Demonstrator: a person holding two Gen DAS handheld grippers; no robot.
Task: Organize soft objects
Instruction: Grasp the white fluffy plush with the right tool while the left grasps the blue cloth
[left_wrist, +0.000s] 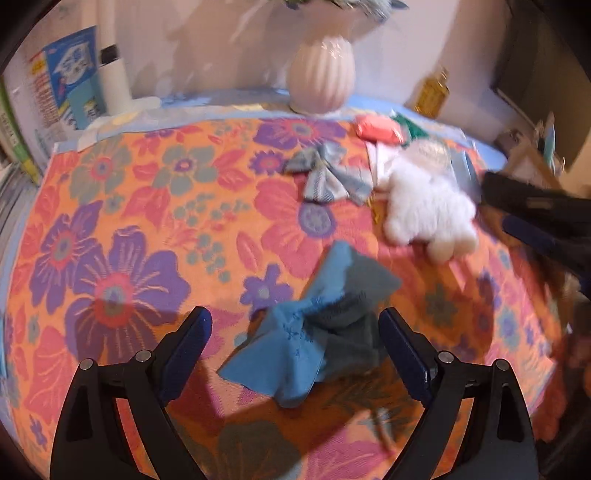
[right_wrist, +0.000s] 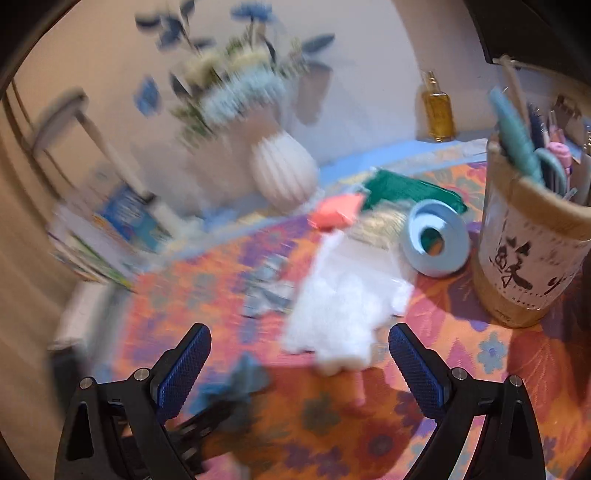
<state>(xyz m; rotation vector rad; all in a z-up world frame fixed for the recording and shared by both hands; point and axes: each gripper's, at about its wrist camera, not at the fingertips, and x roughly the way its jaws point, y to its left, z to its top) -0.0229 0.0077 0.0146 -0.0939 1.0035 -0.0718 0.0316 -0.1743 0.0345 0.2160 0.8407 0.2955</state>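
Left gripper (left_wrist: 295, 332): jaws wide, empty, with the blue cloth bow (left_wrist: 310, 325) lying crumpled between them on the floral tablecloth (left_wrist: 129, 221). Right gripper (right_wrist: 299, 354): jaws wide, empty, approaching the white fluffy toy (right_wrist: 340, 314). Striped grey-blue bow (left_wrist: 328, 177), coral pouch (left_wrist: 378, 129) and green fabric (right_wrist: 410, 190), blurred and possibly yarn: scattered, unsorted. Judgement: nothing grouped yet; all sorting remains.

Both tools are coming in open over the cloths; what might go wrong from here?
1. The left tool straddles a crumpled blue cloth; closing may catch only one fold.
2. The right tool nears the white fluffy piece, which overlaps a clear bag that might drag along.
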